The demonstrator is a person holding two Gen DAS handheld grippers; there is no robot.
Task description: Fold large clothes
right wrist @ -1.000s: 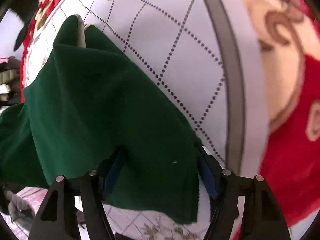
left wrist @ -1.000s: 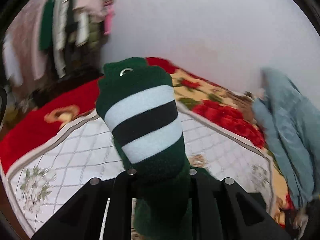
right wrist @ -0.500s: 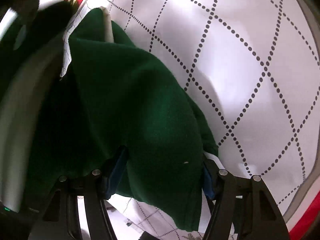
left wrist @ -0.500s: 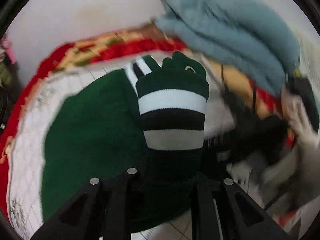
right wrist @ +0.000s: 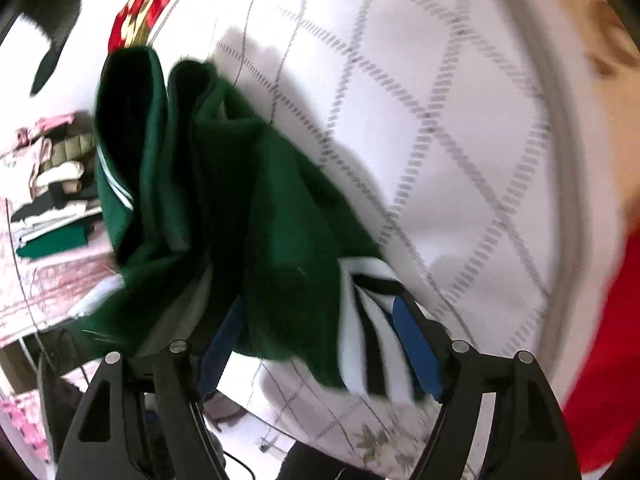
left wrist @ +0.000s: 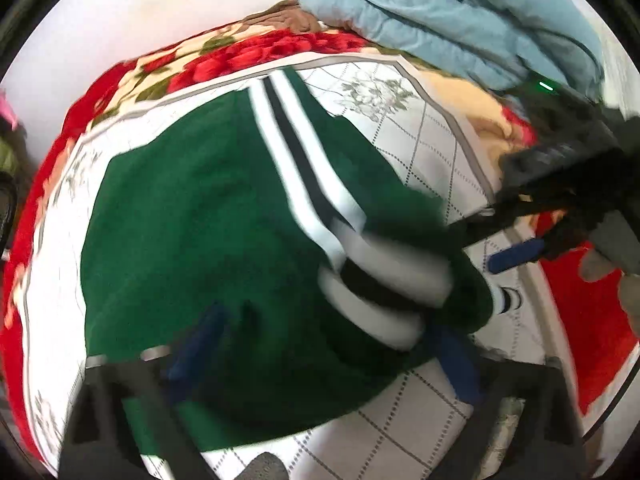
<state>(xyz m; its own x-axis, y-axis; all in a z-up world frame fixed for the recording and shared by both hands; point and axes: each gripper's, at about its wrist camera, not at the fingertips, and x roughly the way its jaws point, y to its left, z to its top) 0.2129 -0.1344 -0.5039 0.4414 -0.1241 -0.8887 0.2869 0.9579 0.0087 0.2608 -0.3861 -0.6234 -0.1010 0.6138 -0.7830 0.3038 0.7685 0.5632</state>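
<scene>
1. The green garment (left wrist: 208, 232) lies spread on the white quilt (left wrist: 404, 412) on the bed, its body flat. Its striped cuff (left wrist: 384, 292) is folded over onto the body near the quilt's near right corner, so this looks like a sleeve fold just laid.

2. The left hand-held gripper (left wrist: 324, 356) sits low over the cuff with its jaws opening wide. The blue pads (left wrist: 196, 344) stand clear on either side of the cloth, so the cuff is between them but not pinched. I judge it is letting the sleeve settle where it belongs.

3. The right hand-held gripper (right wrist: 320, 344) has bunched green cloth and a striped hem (right wrist: 376, 332) hanging between its jaws, which are also opening. Whether the pads press the cloth is unclear under the blur.

4. That bunch hangs above the quilt near its grey border (right wrist: 568, 200), probably kept up so the fold does not drag.

5. A blue jacket (left wrist: 440, 12) is heaped at the bed's far edge, apart from the garment.
</scene>
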